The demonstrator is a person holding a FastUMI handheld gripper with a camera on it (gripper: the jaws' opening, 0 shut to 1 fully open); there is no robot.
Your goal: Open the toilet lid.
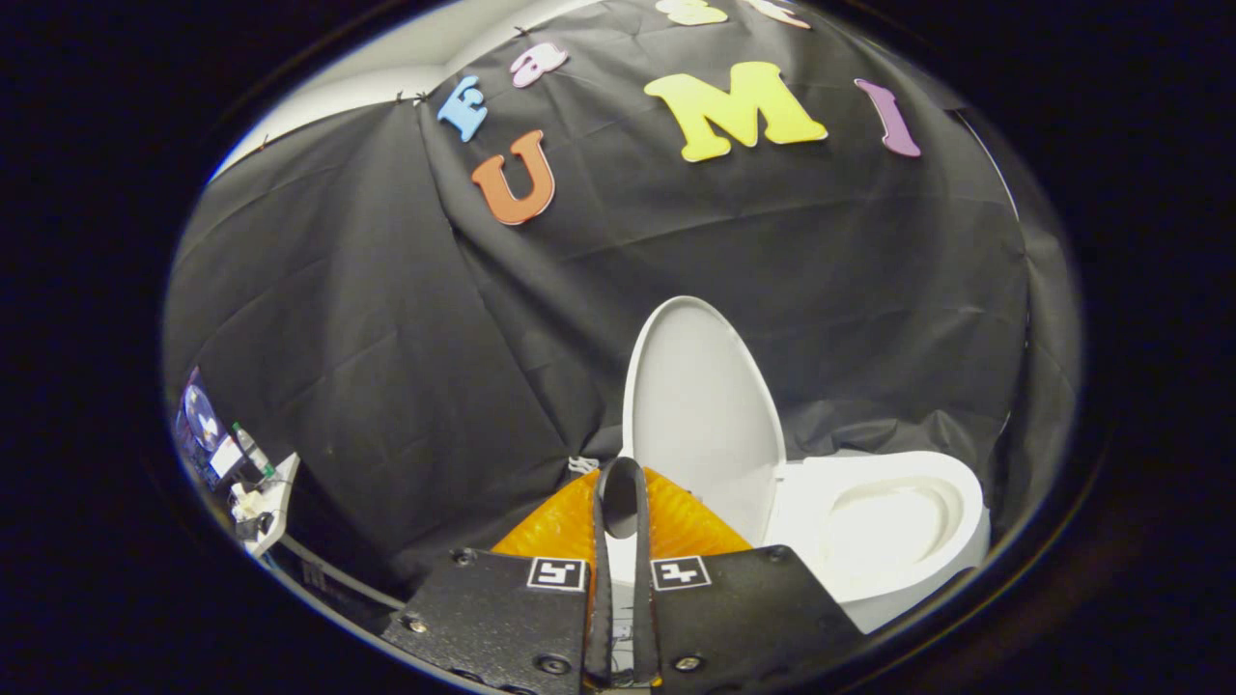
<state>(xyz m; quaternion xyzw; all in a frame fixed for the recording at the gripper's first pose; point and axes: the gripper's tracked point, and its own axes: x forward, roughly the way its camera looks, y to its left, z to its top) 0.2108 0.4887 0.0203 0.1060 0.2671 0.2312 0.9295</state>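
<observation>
- Black cloth (406, 319) hangs in loose folds all around as the booth's wall, creased and draped down to the floor behind the toilet.
- Above the cloth, up beyond my fingers on the left, a pale strip of ceiling or wall (386, 77) shows where the drape ends.
- Low on the left, well apart from the toilet, a white shelf or table edge (275, 512) carries a small clutter of items (227, 449); they are too small and blurred for me to name.
- The toilet (898, 569) stands ahead and to the right of my fingers, white, with its seat ring and bowl (884, 516) open to view.
- The toilet lid (700, 410) is up, standing almost upright at the back of the seat, its pale inner face turned toward the bowl and its back close against the black cloth.
- My gripper (623, 483) has its two fingers nearly together, the tips meeting in a narrow loop with only a thin slit between them lower down.
- Nothing is held between my fingers; the lid stands just beyond the tips, and I cannot tell whether they touch its edge.
- Ribbed orange pads (570, 526) fan out on either side behind the tips, and two square markers (557, 573) sit on the dark plates below.
</observation>
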